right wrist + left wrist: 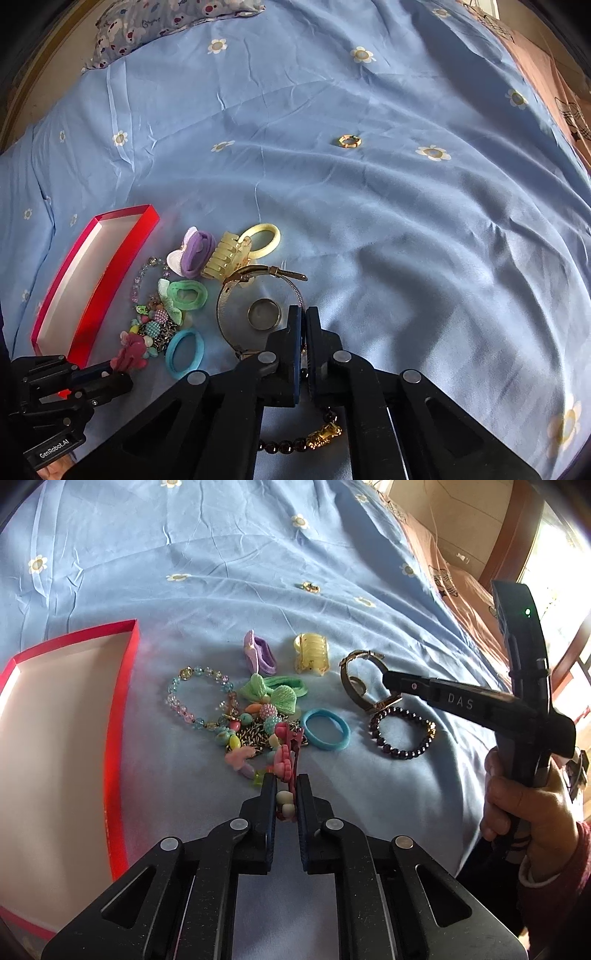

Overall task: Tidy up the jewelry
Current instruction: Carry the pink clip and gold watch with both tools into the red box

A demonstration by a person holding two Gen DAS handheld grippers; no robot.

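- My left tool (pixel 286 794) is clenched on a pink hair clip (pixel 288 753), gripping it at the near edge of the jewelry pile on the blue flowered bedsheet (pixel 221 554).
- My right tool (pixel 306 321) is closed tight on the band of a gold watch (pixel 264 314); its fingers (pixel 402 683) reach in from the right.
- A dark bead bracelet (pixel 402 734) lies touching the watch, partly under my right tool.
- A blue hair tie (pixel 325 729) rests between the clip and that bracelet.
- Behind the clip: a green bow tie (pixel 273 692), a heap of colored beads (pixel 240 734) and a clear bead bracelet (pixel 201 698).
- Farther back sit a purple scrunchie (pixel 260 657) and a yellow claw clip (pixel 310 653), side by side.
- A red box (pixel 125 686), open, with a white inside, lies left of the pile.
- A small gold ring (pixel 349 141) lies alone on the sheet, well apart from the rest.
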